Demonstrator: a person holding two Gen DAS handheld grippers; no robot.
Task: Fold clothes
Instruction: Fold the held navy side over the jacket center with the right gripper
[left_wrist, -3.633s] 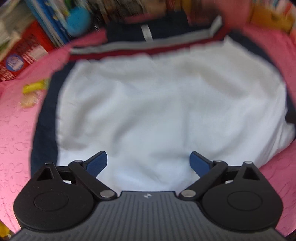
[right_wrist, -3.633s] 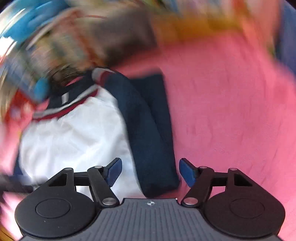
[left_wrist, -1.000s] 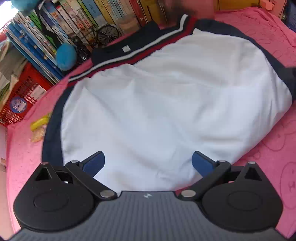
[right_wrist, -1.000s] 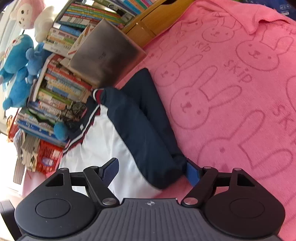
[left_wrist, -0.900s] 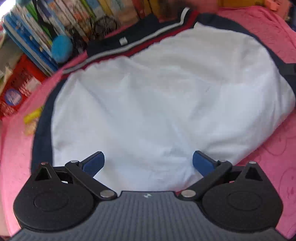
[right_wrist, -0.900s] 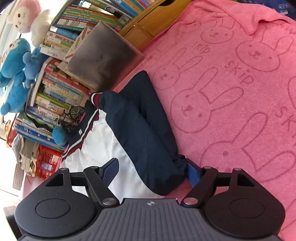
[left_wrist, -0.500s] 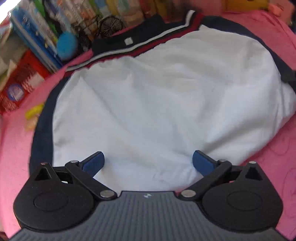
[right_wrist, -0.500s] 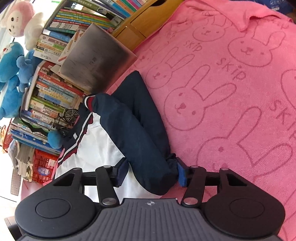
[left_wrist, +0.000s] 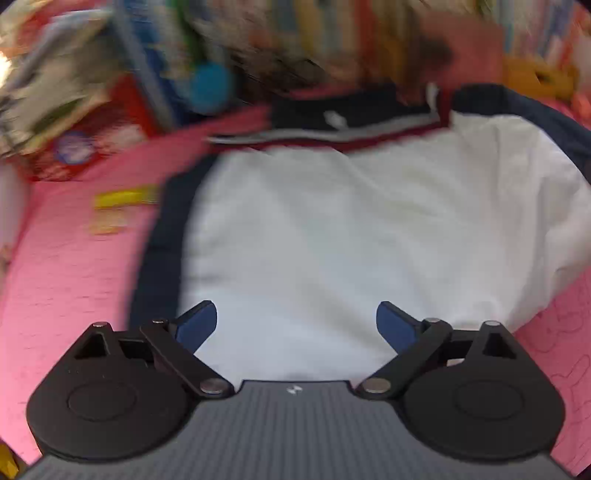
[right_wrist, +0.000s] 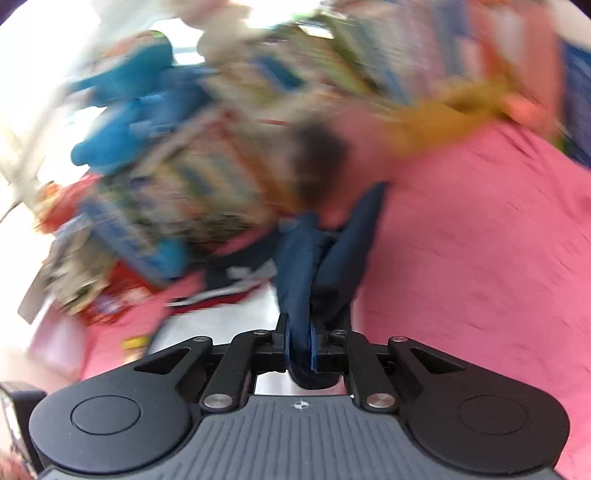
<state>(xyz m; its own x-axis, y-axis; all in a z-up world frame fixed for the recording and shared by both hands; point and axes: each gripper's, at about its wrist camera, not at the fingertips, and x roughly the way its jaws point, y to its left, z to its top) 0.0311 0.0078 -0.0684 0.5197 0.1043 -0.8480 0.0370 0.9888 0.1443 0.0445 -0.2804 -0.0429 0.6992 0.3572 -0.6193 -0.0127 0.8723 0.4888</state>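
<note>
Right tongs clamped on navy sleeve; left tongs wide apart, empty, above white jacket.

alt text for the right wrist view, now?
The right gripper is shut on a navy sleeve of the jacket, lifted off the pink blanket. The books and plush toys behind are motion-blurred.

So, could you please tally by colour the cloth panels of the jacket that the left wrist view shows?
White body panel: 1
Navy side panels, left and right: 2
Navy collar: 1
Total: 4
</note>
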